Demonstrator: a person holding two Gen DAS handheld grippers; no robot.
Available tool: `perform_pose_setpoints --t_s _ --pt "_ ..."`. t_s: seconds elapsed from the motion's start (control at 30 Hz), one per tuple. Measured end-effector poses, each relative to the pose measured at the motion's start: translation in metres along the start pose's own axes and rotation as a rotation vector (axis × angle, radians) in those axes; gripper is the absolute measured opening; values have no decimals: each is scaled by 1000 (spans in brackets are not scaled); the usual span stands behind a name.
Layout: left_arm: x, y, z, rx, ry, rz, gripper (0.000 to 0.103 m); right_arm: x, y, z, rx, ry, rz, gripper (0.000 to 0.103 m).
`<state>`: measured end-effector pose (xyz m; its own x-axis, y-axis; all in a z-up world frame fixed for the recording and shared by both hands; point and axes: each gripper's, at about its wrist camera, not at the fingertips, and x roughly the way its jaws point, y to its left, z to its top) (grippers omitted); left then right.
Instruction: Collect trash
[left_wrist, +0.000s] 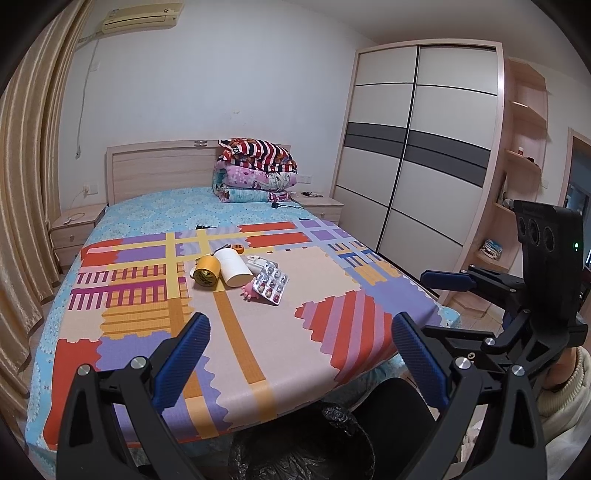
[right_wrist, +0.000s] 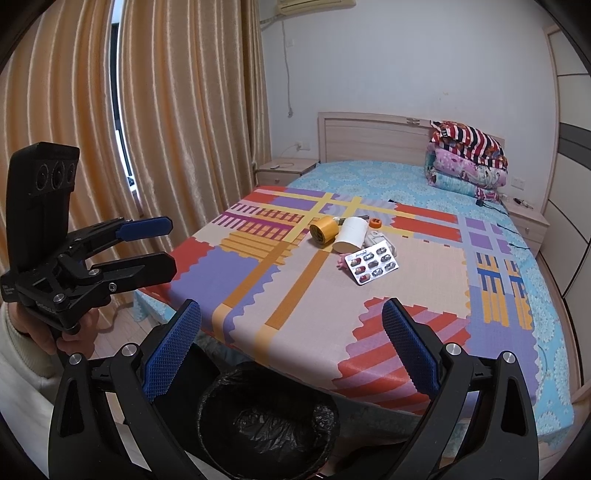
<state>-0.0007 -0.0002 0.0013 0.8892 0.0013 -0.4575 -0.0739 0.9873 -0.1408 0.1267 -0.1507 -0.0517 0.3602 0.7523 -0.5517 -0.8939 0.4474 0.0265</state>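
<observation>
You face one bed (left_wrist: 147, 206) under a patchwork cover (left_wrist: 295, 332), with a wardrobe (left_wrist: 417, 147) at upper right and curtains (right_wrist: 166, 110) at upper left of the right wrist view. One bin (right_wrist: 266, 417), lined in black, sits at the bottom centre below the bed's edge, partly cut off. Mid-frame the trash lies clustered: one white roll (left_wrist: 232, 267), one yellow tape roll (left_wrist: 207, 275), one blister pack (left_wrist: 272, 285) and a pink item (left_wrist: 249, 291) mostly hidden beneath it. Your left gripper (left_wrist: 299, 343) and right gripper (right_wrist: 291, 332) are both spread wide, holding nothing.
</observation>
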Motion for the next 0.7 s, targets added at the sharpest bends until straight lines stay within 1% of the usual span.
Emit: perform_pose_setpoints --t_s 0.7 --pt "1 1 -3 -8 0 6 95 1 -1 1 6 0 -5 99"
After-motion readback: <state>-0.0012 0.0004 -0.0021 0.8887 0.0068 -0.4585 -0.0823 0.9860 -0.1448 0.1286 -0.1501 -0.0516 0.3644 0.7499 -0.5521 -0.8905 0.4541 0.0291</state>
